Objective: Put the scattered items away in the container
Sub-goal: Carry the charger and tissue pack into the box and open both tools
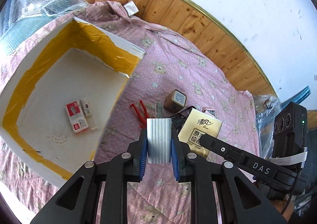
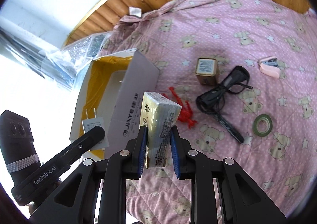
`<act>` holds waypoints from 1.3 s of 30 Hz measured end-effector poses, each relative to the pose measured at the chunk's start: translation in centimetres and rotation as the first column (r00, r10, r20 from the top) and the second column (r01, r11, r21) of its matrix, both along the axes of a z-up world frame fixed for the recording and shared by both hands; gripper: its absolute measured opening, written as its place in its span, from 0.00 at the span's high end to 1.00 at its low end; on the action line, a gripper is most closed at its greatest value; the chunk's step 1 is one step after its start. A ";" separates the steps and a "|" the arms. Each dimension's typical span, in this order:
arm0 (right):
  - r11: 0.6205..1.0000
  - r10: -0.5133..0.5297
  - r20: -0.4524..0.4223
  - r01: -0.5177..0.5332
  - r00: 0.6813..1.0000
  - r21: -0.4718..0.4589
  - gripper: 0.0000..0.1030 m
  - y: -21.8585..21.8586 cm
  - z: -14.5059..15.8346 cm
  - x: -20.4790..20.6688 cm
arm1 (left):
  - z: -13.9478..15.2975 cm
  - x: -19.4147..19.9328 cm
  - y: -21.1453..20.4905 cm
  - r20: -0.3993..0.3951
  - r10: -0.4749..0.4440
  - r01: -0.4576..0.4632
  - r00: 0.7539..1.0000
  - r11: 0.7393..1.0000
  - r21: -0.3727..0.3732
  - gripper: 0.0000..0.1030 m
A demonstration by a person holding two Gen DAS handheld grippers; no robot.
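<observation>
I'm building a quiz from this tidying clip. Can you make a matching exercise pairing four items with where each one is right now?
Items:
1. power adapter
2. tissue pack
3. staple box
4. green tape roll

Places:
A. lying on the pink quilt
B. held in the right gripper
C. on the floor of the white box
D. held in the left gripper

Pairs: 1-D, 2-B, 3-C, 4-A

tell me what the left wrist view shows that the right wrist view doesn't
Only the left wrist view shows the staple boxes lying in the box. Only the right wrist view shows the tape roll, marker and pink stapler. Both show the cardboard box, charger in the left gripper, and tissue pack in the right gripper.
</observation>
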State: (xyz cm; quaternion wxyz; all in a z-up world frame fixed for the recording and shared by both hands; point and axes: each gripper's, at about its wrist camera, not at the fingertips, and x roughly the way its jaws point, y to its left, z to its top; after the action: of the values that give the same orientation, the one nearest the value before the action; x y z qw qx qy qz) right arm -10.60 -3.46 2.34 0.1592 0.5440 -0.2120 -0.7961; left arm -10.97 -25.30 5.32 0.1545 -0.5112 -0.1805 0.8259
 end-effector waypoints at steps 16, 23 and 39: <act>0.978 0.210 -0.089 -0.207 0.974 0.037 0.77 -9.6 4.1 -2.4 | 1.1 1.3 -9.4 -0.017 0.226 -0.225 0.974 0.973 0.052 0.79; 0.956 0.292 -0.110 -0.286 0.950 0.069 0.77 -13.6 4.8 -3.9 | 0.8 1.1 -12.5 -0.016 0.301 -0.300 0.953 0.953 0.049 0.79; 0.930 0.337 -0.116 -0.312 0.934 0.196 0.43 -18.3 0.5 -8.2 | -2.7 -3.4 -16.3 0.028 0.383 -0.382 0.923 0.923 -0.039 0.64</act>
State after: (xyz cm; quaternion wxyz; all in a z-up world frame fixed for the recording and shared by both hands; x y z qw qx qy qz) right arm -18.75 -21.78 2.80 0.2558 0.5231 -0.0360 -0.8122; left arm -14.36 -41.59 2.65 -0.0214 -0.4832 -0.2657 0.8340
